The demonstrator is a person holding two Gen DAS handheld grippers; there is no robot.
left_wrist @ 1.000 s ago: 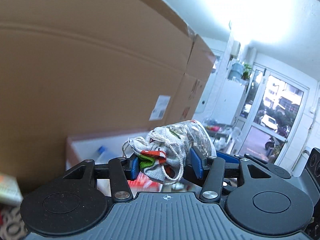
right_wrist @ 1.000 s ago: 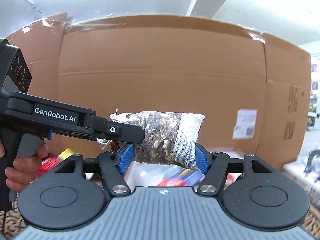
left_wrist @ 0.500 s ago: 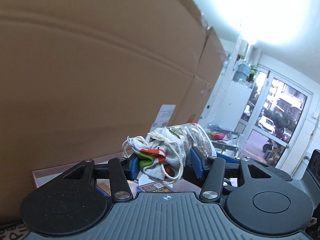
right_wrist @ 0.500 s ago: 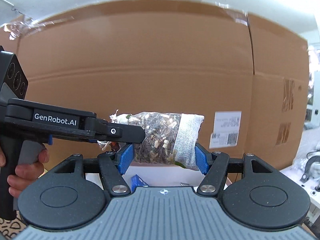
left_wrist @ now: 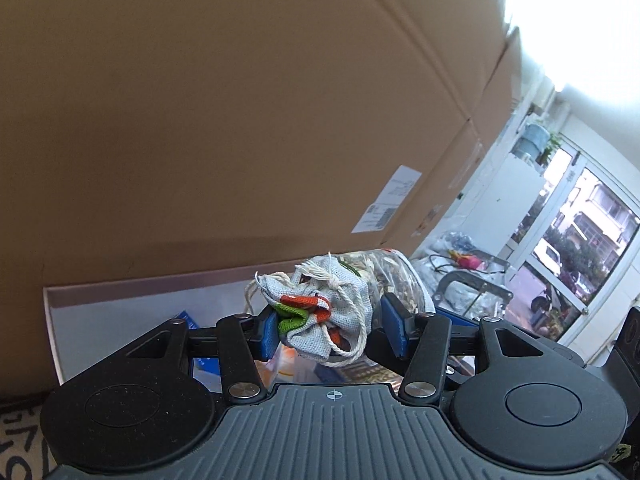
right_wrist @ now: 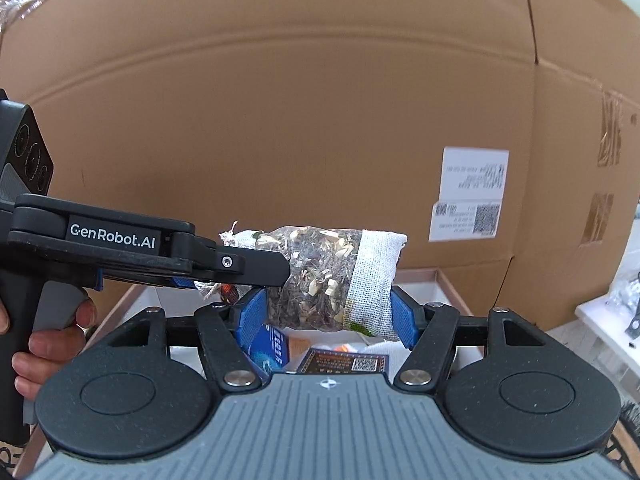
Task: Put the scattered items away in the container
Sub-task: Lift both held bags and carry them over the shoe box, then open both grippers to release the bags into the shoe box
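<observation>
Clearly both the left gripper [left_wrist: 330,326] and right gripper [right_wrist: 326,316] clamp one herb sachet [right_wrist: 320,280] above the open container [right_wrist: 448,284]; uneven release could fling it past the rim.

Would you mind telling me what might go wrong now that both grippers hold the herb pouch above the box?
1. The left gripper pinches only the pouch's tied cloth end; uneven release by the right gripper could strain the drawstring.
2. The white box already holds packets, so the pouch may land askew on them.
</observation>
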